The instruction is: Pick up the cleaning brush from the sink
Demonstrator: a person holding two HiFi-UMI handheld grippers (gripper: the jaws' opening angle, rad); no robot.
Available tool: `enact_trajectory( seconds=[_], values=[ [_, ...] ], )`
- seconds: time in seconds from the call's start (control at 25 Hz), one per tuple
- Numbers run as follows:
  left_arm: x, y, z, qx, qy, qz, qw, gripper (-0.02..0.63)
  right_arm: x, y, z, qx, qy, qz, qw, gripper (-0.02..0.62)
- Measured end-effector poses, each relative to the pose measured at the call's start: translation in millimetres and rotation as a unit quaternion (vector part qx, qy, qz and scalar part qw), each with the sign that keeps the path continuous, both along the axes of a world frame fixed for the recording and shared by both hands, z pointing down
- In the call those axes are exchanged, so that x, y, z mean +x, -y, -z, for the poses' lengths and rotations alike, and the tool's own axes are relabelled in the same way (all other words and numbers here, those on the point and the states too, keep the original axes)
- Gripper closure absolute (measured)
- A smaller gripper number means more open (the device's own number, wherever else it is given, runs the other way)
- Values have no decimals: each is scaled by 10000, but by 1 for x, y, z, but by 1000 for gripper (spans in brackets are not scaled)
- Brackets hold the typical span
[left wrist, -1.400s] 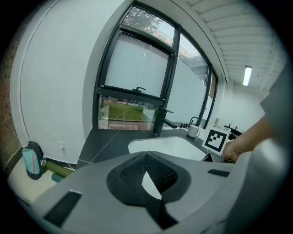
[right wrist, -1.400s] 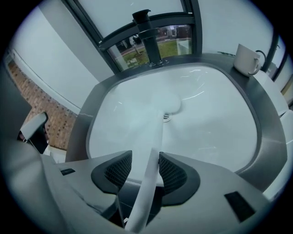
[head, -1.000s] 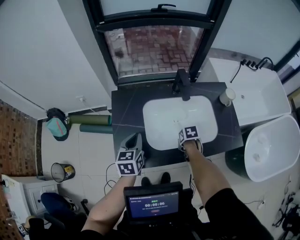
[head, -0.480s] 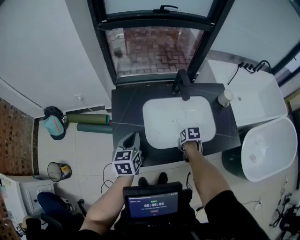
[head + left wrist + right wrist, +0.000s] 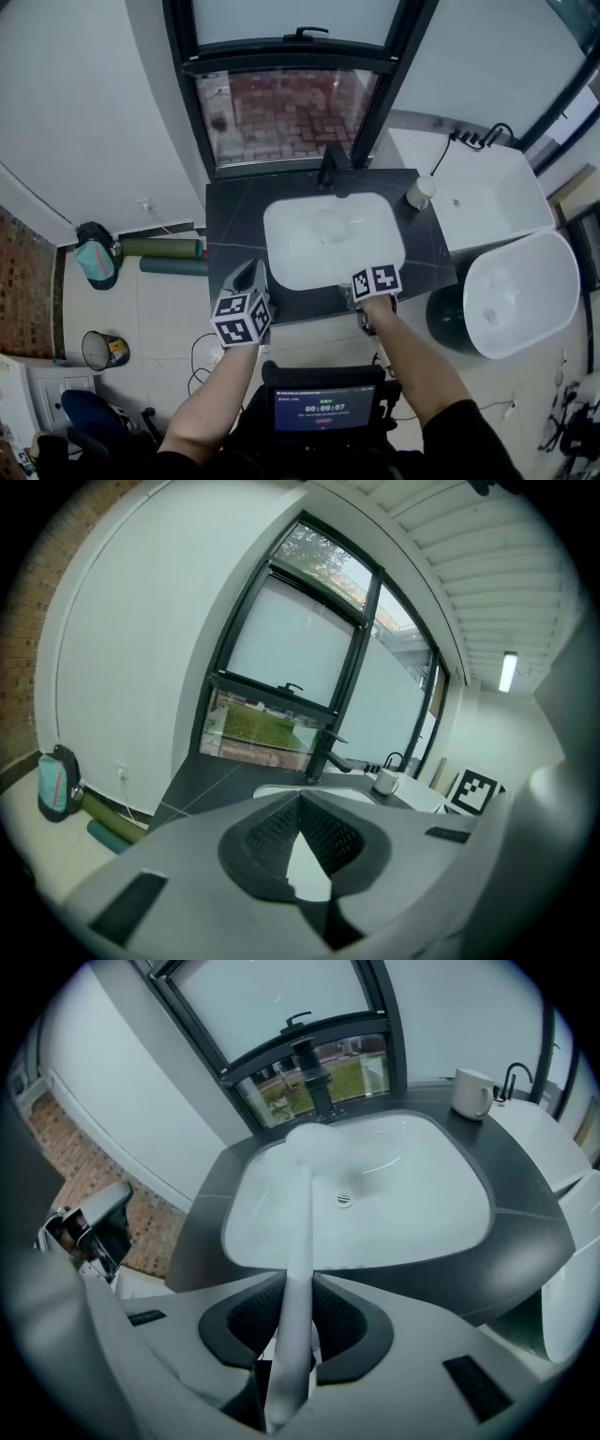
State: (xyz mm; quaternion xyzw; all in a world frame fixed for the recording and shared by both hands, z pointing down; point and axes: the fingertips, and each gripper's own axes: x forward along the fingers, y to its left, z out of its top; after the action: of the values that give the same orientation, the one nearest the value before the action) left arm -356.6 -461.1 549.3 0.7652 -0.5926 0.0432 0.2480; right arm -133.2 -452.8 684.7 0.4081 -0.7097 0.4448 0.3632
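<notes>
From our right gripper (image 5: pixel 298 1283) the cleaning brush (image 5: pixel 298 1199) reaches forward over the sink (image 5: pixel 403 1194), set in the desk (image 5: pixel 525 1232). We find the faucet (image 5: pixel 314 1077) beyond it and the mug (image 5: pixel 472 1091) farther right.

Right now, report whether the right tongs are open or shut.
Shut on the cleaning brush: both pads press its white handle.

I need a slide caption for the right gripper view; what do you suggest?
Right gripper closed on the handle of the white cleaning brush, which points across the sink toward the faucet.
</notes>
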Motion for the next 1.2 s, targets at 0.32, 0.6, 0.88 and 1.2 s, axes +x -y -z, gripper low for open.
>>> enact_trajectory(
  seconds=[0.32,0.6,0.88,1.2],
  values=[
    [100,-90,45,259,308,492,9980,604,64,-77,64,882,809,873,9890,534],
    [172,-171,105,771,518,725,9930,604,116,-141,159,1988,1497,1359,9590,535],
    [194,-250,160,1478,593,692,9848,604,143,-210,230,3124,1782,1173,9257,534],
    [190,-312,165,1509,434,447,9866,604,152,-277,267,3906,2045,584,8957,534]
  ],
)
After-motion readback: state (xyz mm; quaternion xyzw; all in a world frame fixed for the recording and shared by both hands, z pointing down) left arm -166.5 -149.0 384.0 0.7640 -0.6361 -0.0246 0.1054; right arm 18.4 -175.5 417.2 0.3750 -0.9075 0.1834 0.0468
